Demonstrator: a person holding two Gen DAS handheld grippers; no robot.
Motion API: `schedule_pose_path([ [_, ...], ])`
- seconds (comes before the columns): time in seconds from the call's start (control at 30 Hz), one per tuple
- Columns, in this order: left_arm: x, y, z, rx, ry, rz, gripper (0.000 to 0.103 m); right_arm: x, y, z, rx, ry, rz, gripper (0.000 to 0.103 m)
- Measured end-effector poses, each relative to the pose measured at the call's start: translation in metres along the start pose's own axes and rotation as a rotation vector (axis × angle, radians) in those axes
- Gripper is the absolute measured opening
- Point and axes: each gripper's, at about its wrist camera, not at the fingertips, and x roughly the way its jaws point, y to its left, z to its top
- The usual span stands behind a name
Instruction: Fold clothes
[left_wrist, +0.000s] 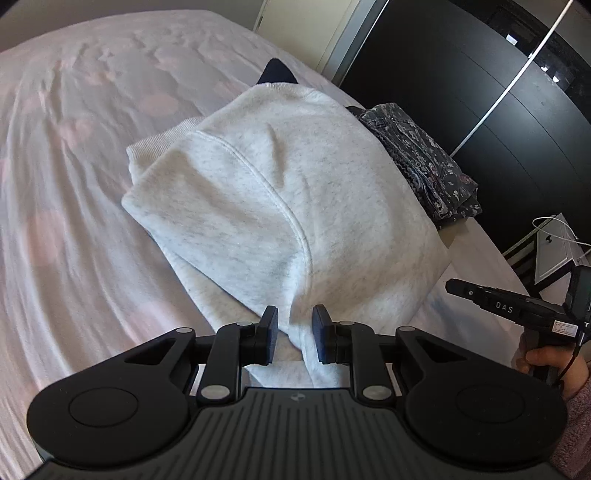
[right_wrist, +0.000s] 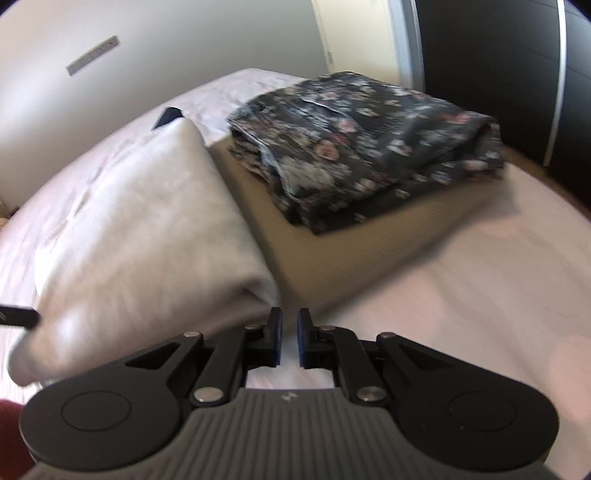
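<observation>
The grey sweatshirt (left_wrist: 280, 206) lies on the bed (left_wrist: 74, 221), filling the middle of the left wrist view, its bulk running from the near edge at 6 o'clock up toward 12 o'clock. It is already doubled over: a curved seam crosses the top layer and a ribbed cuff (left_wrist: 159, 142) peeks out at about 10 o'clock.

The left gripper (left_wrist: 295, 334) has its fingers (left_wrist: 271, 332) drawn close on a bunched fold of the sweatshirt's near edge; the cloth fills the gap between them, so it looks pinched.

The right gripper (right_wrist: 290, 338) has its fingers (right_wrist: 275, 338) nearly together. Only bed sheet shows through the narrow gap, and the sweatshirt's corner lies just beside its left finger, at about 10 o'clock. I judge that it holds nothing, though motion blur makes this uncertain.

At 1 o'clock in the right wrist view, a dark floral garment (right_wrist: 369, 147) sits folded on a tan pad (right_wrist: 332, 251), touching it and just beside the sweatshirt. A scrap of navy cloth (left_wrist: 277, 72) shows beyond the sweatshirt at 12 o'clock.

By my reading, one item is done and put aside, and the sweatshirt is partway through, with at least one fold made. Probably a final fold and placing it on the pile remain. Whether the navy piece still needs folding cannot be told.
</observation>
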Motion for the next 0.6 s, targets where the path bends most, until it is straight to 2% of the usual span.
schedule_pose_path([
  [0.1,-0.023,0.001,-0.005,0.017,-0.047,0.033,0.018,-0.025,0.002,-0.006,0.037,-0.027,0.015,0.016],
  [0.17,-0.04,0.001,-0.008,0.021,-0.082,0.039,0.018,-0.043,0.012,-0.006,0.036,-0.059,0.013,0.032],
  [0.23,-0.056,-0.002,-0.011,0.028,-0.119,0.039,0.019,-0.06,0.027,-0.005,0.036,-0.087,0.01,0.036],
  [0.3,-0.073,-0.007,-0.015,0.034,-0.161,0.042,0.024,-0.078,0.042,-0.004,0.038,-0.119,0.019,0.041],
  [0.37,-0.09,-0.013,-0.021,0.043,-0.212,0.04,0.035,-0.096,0.061,-0.002,0.036,-0.164,0.022,0.054],
  [0.43,-0.108,-0.019,-0.026,0.053,-0.262,0.038,0.044,-0.115,0.082,0.0,0.022,-0.206,0.028,0.058],
  [0.53,-0.129,-0.031,-0.033,0.093,-0.312,0.052,0.049,-0.144,0.114,0.002,-0.015,-0.279,0.026,0.071],
  [0.57,-0.135,-0.035,-0.035,0.111,-0.32,0.06,0.051,-0.154,0.124,0.002,-0.023,-0.306,0.027,0.082],
  [0.6,-0.14,-0.038,-0.038,0.128,-0.331,0.071,0.053,-0.163,0.134,0.001,-0.027,-0.334,0.03,0.086],
])
